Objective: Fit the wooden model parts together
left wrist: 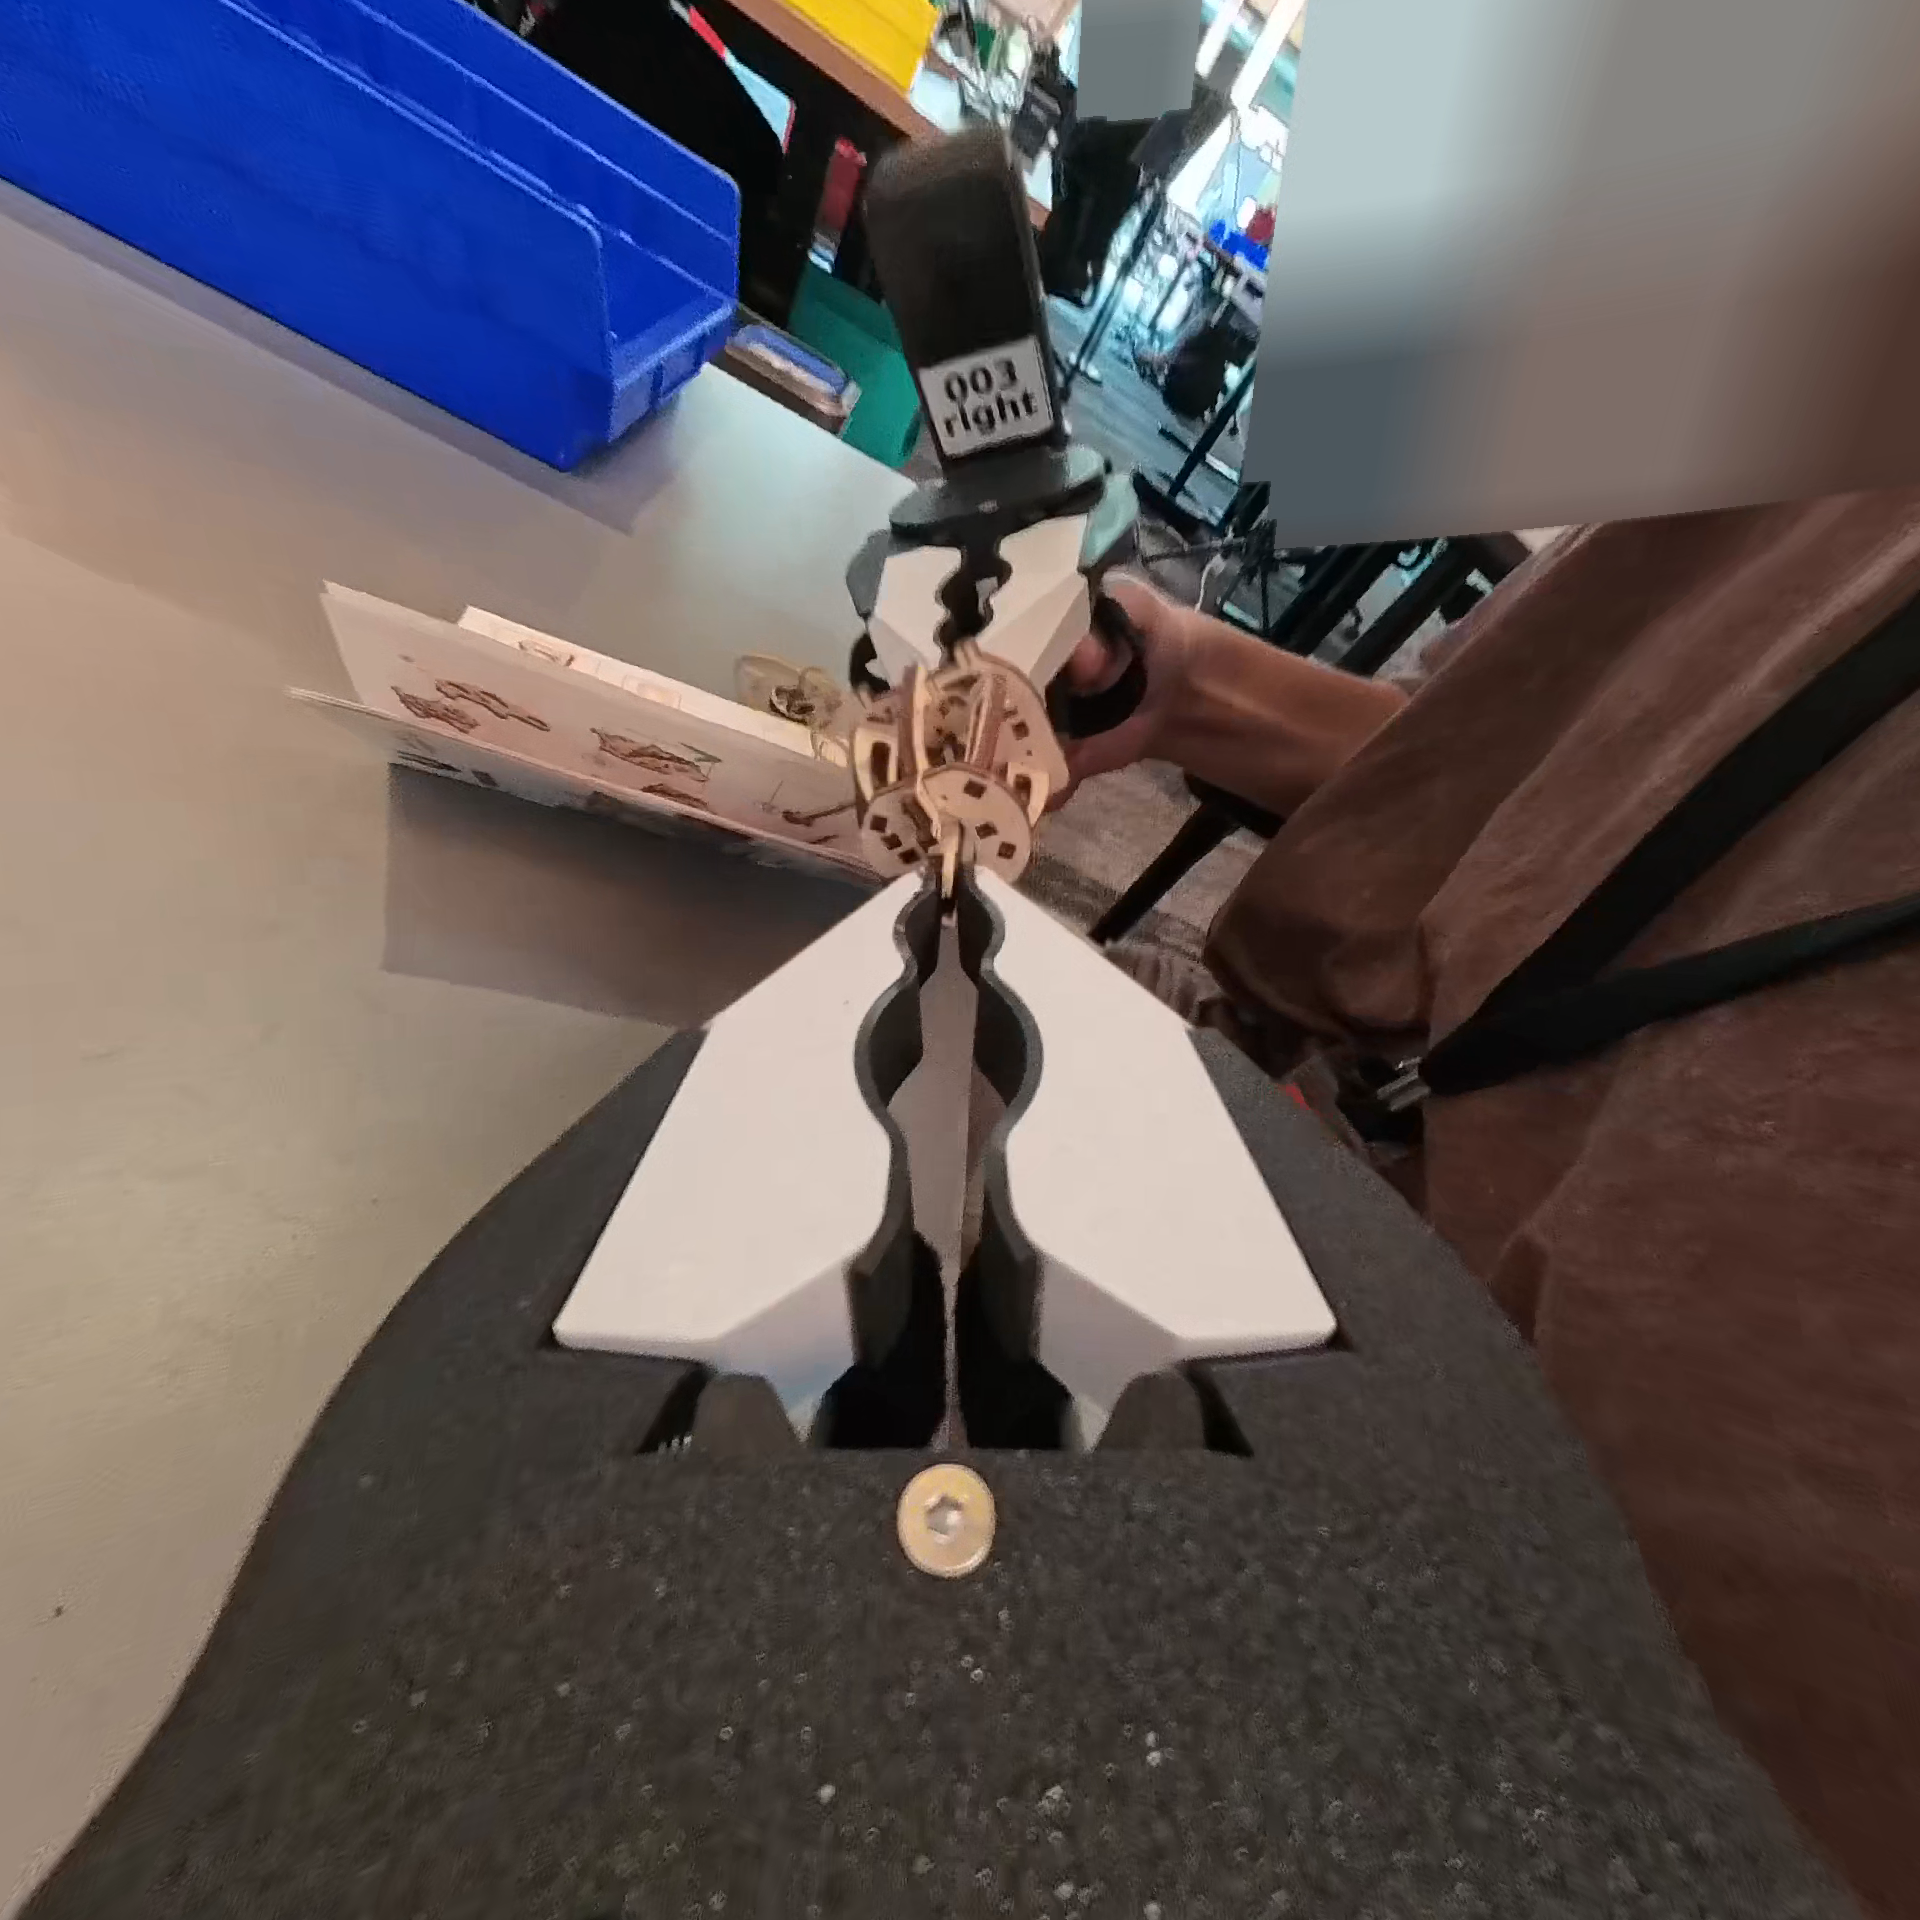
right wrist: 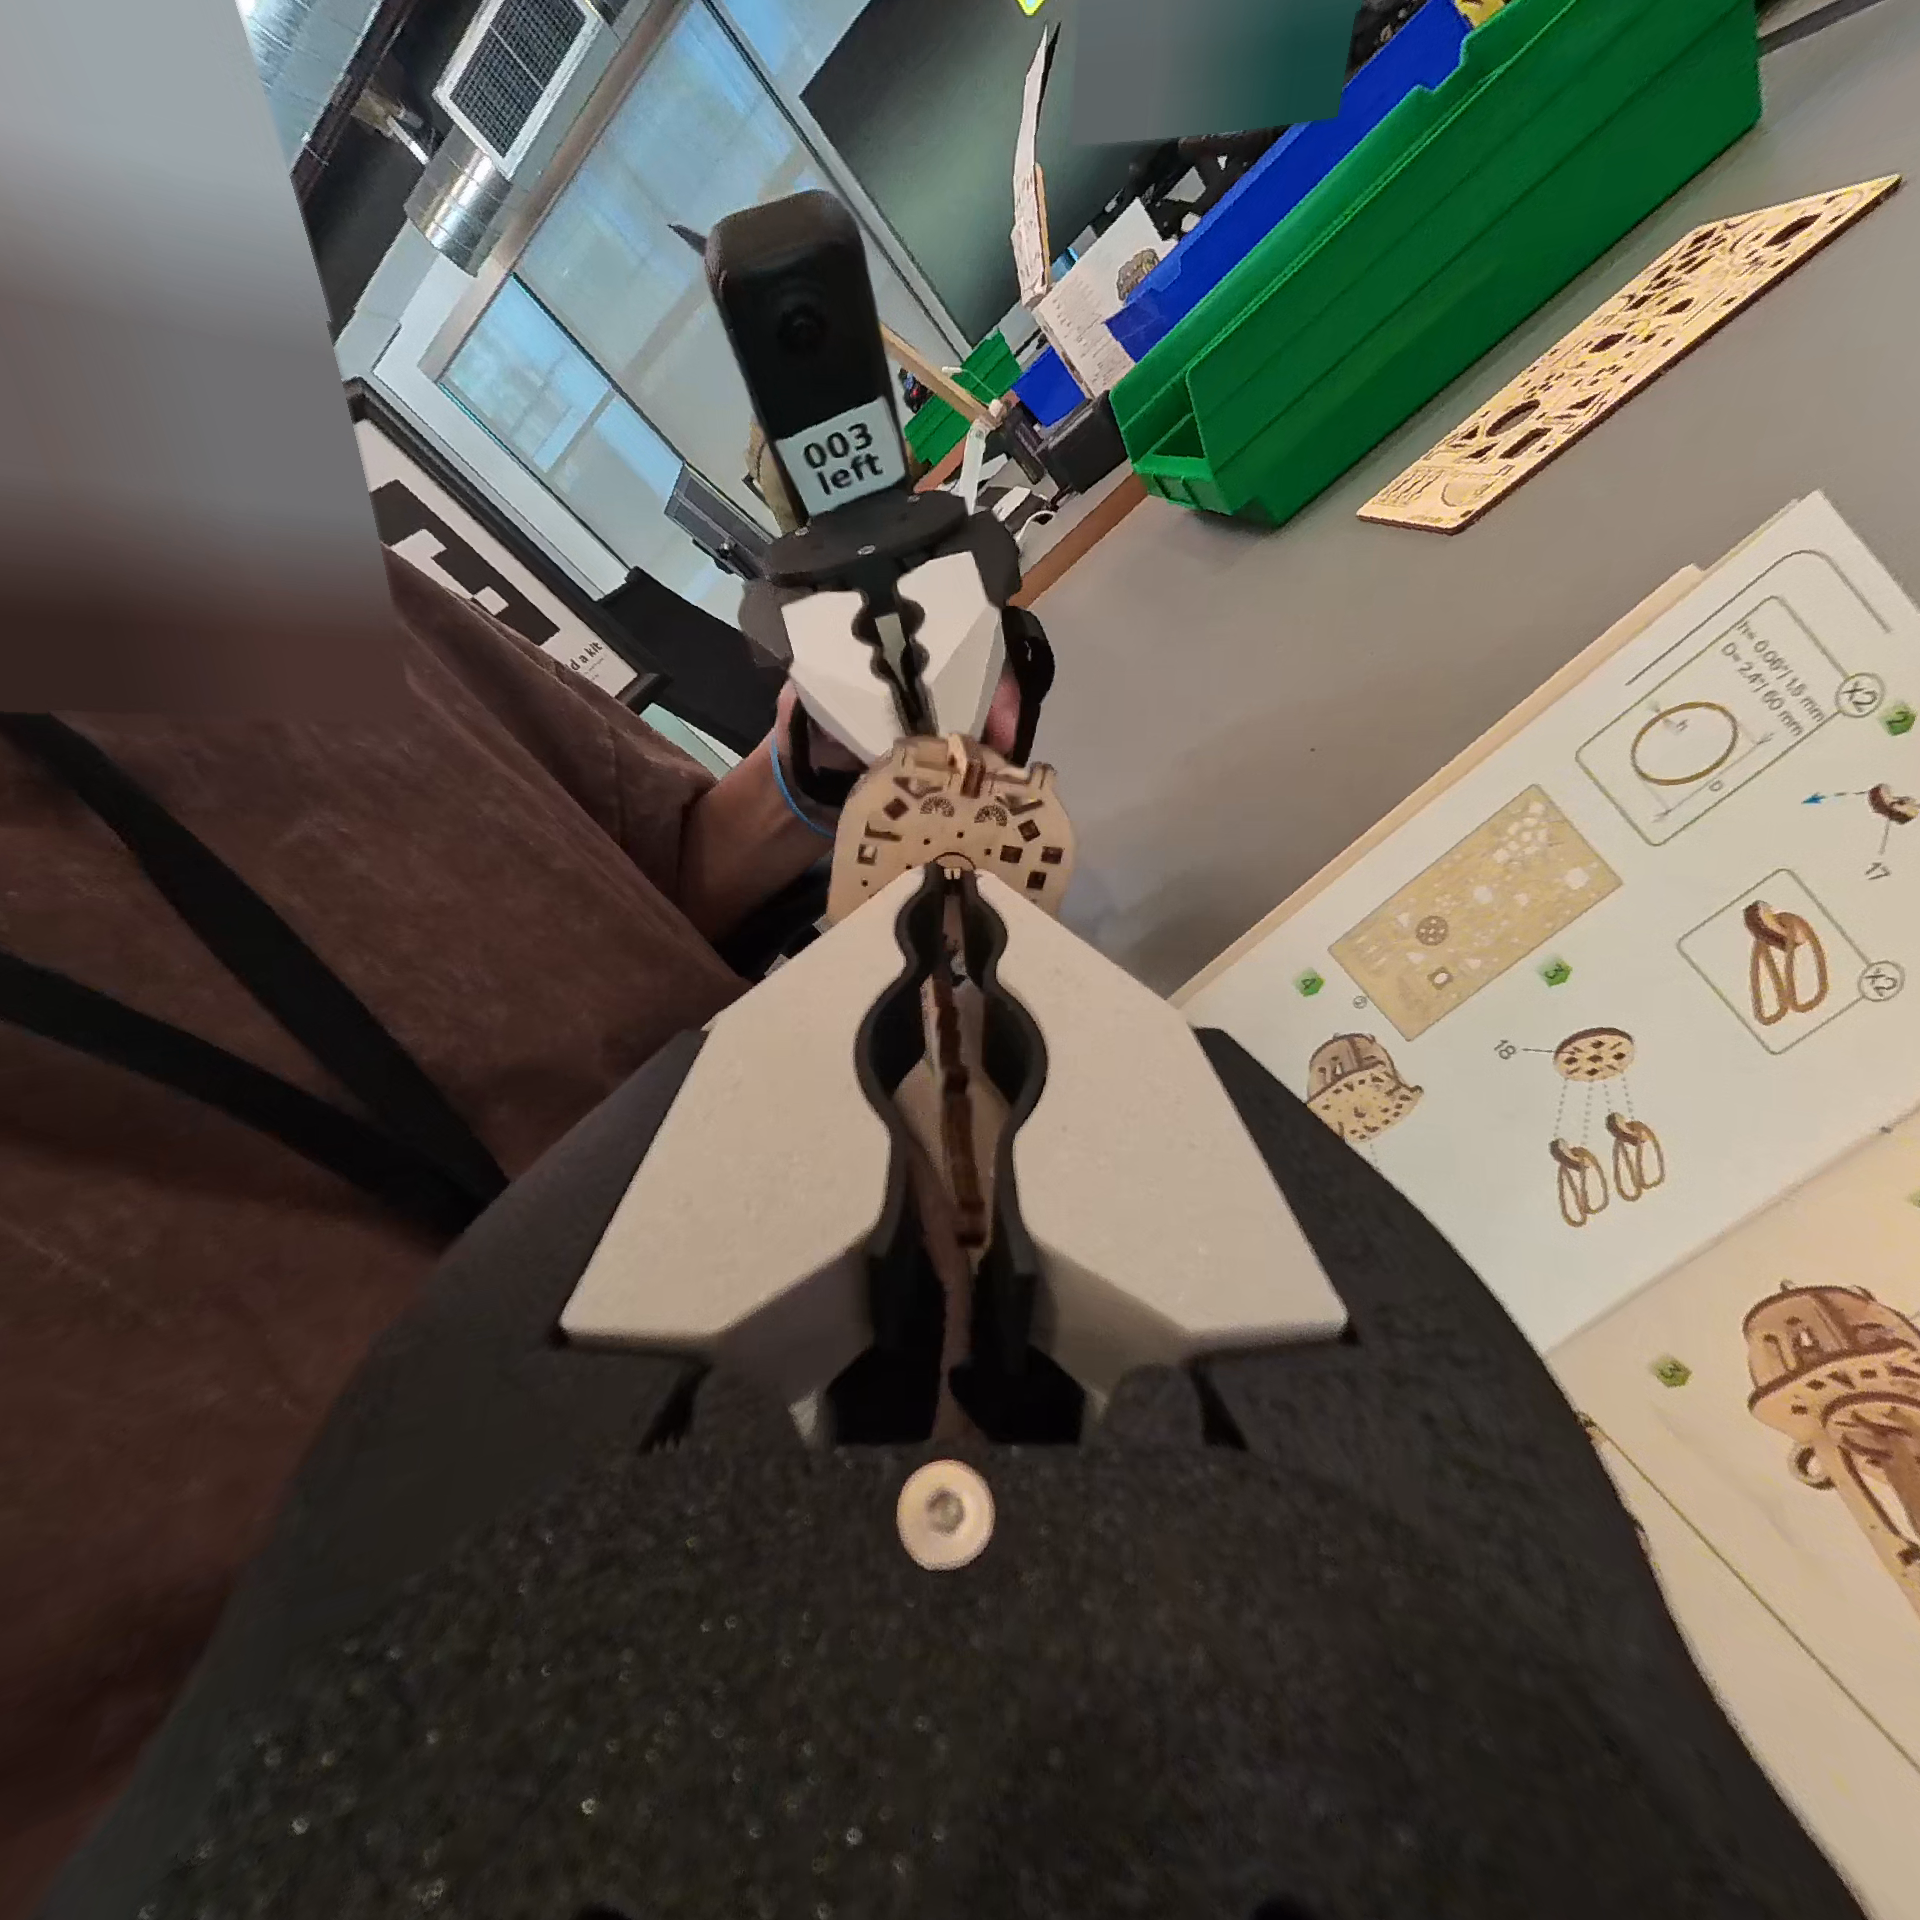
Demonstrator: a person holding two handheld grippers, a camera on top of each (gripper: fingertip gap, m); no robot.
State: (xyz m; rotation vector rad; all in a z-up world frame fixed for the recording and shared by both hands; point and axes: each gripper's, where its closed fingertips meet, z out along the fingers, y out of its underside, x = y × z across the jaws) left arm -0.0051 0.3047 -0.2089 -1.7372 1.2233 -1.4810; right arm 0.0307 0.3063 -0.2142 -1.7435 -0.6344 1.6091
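- The wooden model [left wrist: 951, 769], a small drum-like assembly of slotted discs and ribs, is held in the air between the two grippers, above the near edge of the bench [left wrist: 208, 935].
- The left gripper [left wrist: 948, 896] is closed to a narrow gap, and a thin wooden tab at the near side of the model is pinched at the very tips of its fingers [left wrist: 831, 1039].
- The right gripper [right wrist: 951, 883] is closed almost fully as well; a flat notched wooden strip [right wrist: 954, 1101] is seen running back between its fingers, its front end meeting the model's perforated disc [right wrist: 951, 831].
- The step in hand is judged to be the seating of a tab into a slot. The two grippers should be kept in line, and pressure applied straight along the slot, without twist, since thin plywood may snap.
- The open instruction booklet [right wrist: 1558, 935] lies on the bench beside the work, and can be checked for slot position.
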